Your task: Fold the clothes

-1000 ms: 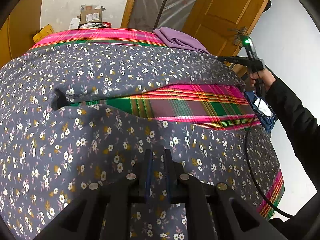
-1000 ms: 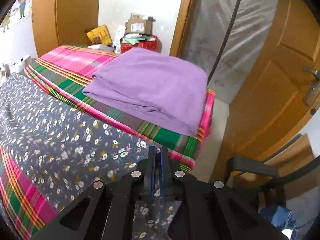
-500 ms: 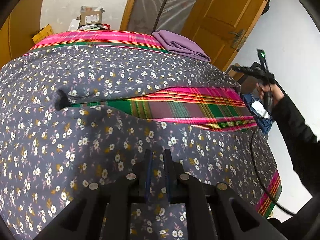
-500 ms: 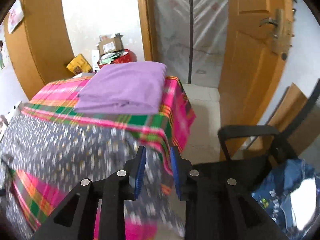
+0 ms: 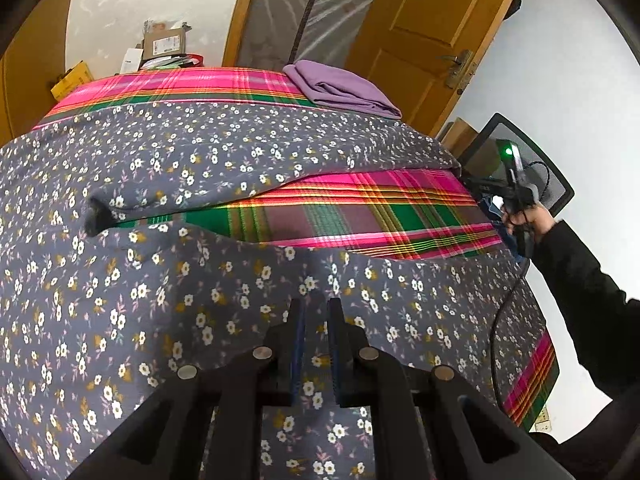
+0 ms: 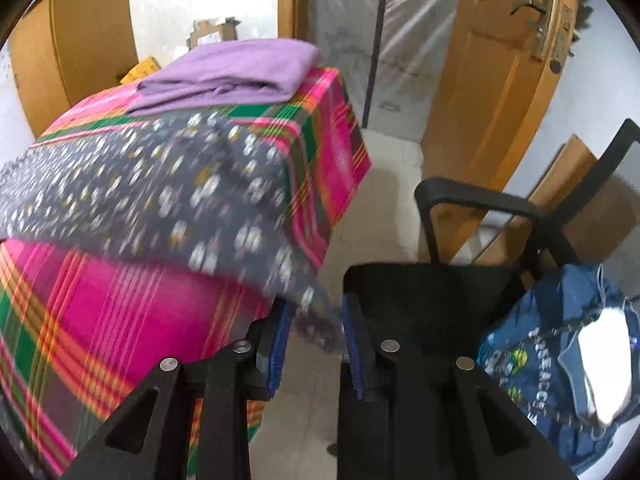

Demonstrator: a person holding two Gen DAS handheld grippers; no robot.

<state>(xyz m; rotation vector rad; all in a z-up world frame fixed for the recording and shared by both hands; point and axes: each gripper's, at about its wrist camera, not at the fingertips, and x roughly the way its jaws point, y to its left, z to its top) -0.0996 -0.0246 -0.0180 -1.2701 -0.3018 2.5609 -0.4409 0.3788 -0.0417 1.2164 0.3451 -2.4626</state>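
The right gripper (image 6: 314, 320) has just been opening: a second ago it pinched a corner of the grey floral garment (image 5: 160, 280), and now its jaws stand apart at the lower centre of its view, the dangling corner (image 6: 304, 300) loose between them, pads not pressing. That leg looks laid out, so the next fold can start. The left gripper (image 5: 314, 336) stays narrow, clamped on the nearer floral cloth at lower centre. The garment sprawls across the plaid-covered table (image 5: 380, 208); a folded purple cloth (image 5: 340, 86) sits at upper centre. No containers show; a blue denim garment (image 6: 560, 352) lies on the office chair (image 6: 480, 208), lower right.
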